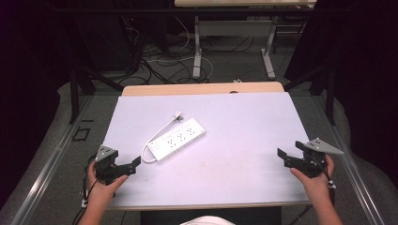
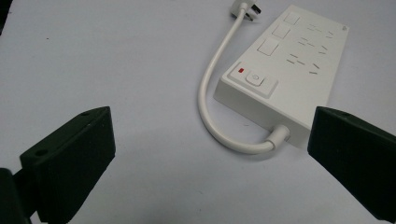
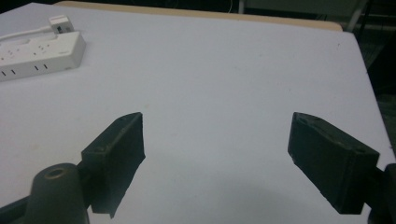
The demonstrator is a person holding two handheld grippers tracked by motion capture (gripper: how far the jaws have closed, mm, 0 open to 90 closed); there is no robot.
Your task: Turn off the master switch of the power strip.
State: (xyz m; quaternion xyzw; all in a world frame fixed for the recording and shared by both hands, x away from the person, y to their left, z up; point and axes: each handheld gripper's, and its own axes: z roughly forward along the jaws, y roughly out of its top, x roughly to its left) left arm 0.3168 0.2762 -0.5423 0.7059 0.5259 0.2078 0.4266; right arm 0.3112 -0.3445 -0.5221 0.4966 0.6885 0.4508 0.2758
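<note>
A white power strip [image 1: 177,138] lies slantwise on the white table top [image 1: 244,140], left of centre. Its short white cable [image 1: 157,133] loops back to a plug [image 1: 178,116] by its far end. In the left gripper view the power strip [image 2: 285,65] shows a switch with a red mark, and its cable [image 2: 210,107] curves out of the near end. My left gripper [image 1: 131,168] sits at the table's front left, open and empty, pointing at the strip. My right gripper [image 1: 287,155] hovers at the front right, also open and empty. The power strip [image 3: 39,53] lies far off to its left.
The table's wooden back edge [image 1: 202,88] shows beyond the white top. Behind it stand another table's metal legs [image 1: 197,51] and loose cables [image 1: 159,65] on the floor. Dark curtains close off both sides.
</note>
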